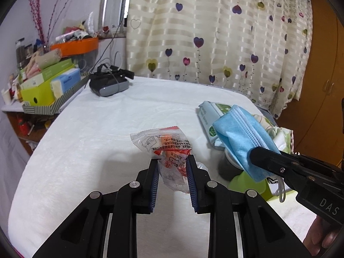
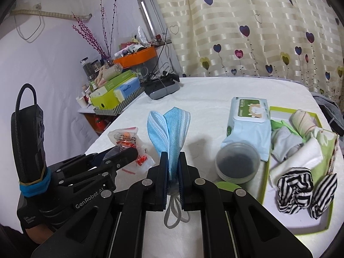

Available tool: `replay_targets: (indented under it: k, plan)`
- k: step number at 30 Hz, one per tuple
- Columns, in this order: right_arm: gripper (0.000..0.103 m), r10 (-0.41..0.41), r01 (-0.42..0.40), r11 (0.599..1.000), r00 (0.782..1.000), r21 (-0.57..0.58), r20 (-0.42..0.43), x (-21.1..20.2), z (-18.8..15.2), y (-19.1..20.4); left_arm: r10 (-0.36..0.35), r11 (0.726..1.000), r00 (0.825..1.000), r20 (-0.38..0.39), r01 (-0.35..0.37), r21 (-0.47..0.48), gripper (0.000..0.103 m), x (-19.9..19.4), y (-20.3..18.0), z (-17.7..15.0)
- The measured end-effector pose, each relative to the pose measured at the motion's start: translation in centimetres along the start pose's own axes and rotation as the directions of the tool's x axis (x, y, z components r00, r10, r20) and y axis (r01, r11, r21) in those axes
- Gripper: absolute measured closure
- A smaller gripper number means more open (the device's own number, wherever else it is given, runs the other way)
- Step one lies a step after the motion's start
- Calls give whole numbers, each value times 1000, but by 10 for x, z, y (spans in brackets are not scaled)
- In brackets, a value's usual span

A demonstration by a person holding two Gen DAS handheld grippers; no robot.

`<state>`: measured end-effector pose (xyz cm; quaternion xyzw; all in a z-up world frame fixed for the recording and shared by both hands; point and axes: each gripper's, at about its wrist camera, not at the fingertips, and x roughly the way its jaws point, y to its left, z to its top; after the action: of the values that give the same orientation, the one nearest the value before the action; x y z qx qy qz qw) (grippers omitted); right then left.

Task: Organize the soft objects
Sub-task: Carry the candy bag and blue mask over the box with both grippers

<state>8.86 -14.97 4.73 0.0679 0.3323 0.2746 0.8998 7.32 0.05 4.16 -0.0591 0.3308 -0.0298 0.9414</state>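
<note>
Face mask [image 2: 169, 129], blue, folded: pinched in the right gripper [image 2: 173, 161], jaws fully closed on its lower end, ear loops [image 2: 175, 212] hanging out below the pads. Mask is up off the white tabletop [image 2: 204, 99], fanned open at the top. In the left wrist view the same mask [image 1: 240, 137] sits in front of the wipes pack [image 1: 209, 116].

Left gripper [image 1: 173, 167]: jaws part open, clamped on a crinkly clear packet with red-orange print [image 1: 163, 144]. Packet sticks forward past the fingertips, also clear of the table.

Both grippers side by side, left one just beside the mask.

To the right on the table: wipes pack, round lidded tub [image 2: 237, 163] touching its near end, and a green tray [image 2: 322, 229]. In the tray: two black-and-white striped rolls [image 2: 294, 189], white cloths [image 2: 301, 157], a beige roll [image 2: 303, 120] at the far end.

Far left corner: black headset [image 2: 161, 88]; cluttered shelf [image 2: 111, 90] beyond the table edge. Heart-print curtain [image 2: 247, 32] behind.
</note>
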Motion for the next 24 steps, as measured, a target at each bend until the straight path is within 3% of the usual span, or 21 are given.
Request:
replay_targets:
  k: [24]
  plan:
    - [95,-3,3,1000,1000,-4,31,-20,-5,-2,-9,1000,1000,19,9,6,80,-9,-14,4]
